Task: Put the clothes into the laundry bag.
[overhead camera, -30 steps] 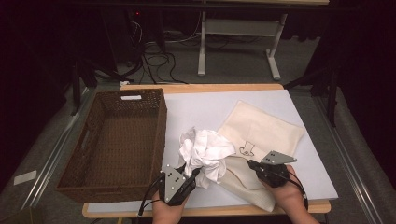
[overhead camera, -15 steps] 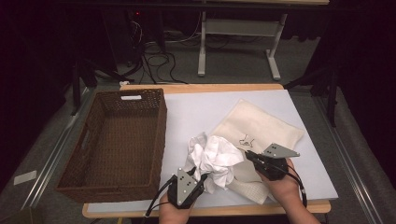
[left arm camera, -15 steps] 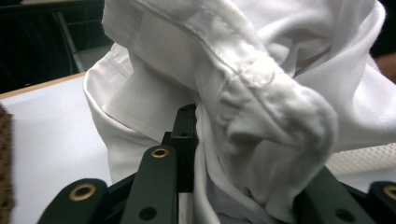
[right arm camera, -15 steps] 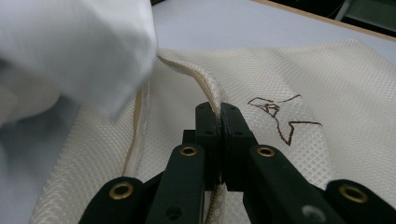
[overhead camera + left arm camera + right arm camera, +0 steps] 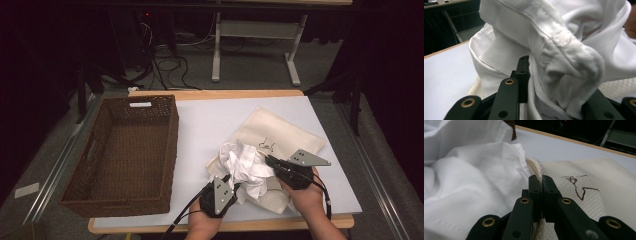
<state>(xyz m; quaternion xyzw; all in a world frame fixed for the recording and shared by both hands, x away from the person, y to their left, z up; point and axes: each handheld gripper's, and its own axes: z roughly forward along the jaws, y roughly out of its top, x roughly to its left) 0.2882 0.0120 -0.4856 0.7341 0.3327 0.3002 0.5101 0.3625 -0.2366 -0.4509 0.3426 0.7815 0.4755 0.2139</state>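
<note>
Both grippers grip: left gripper (image 5: 231, 181) bunches the white garment (image 5: 245, 165), right gripper (image 5: 269, 161) pinches the mesh bag's (image 5: 280, 137) edge.

A lab bench is sitting in a dark room, cables (image 5: 165, 62) trailing across the floor behind the table (image 5: 210, 120).

Right-hand jaw of the left tool (image 5: 554, 100) buried under bunched white garment (image 5: 564, 50).

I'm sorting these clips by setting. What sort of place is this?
Probably a lab or recording workspace, not a home: a bare white-topped table, cables on the floor and a metal desk frame behind, with dark surroundings.
</note>
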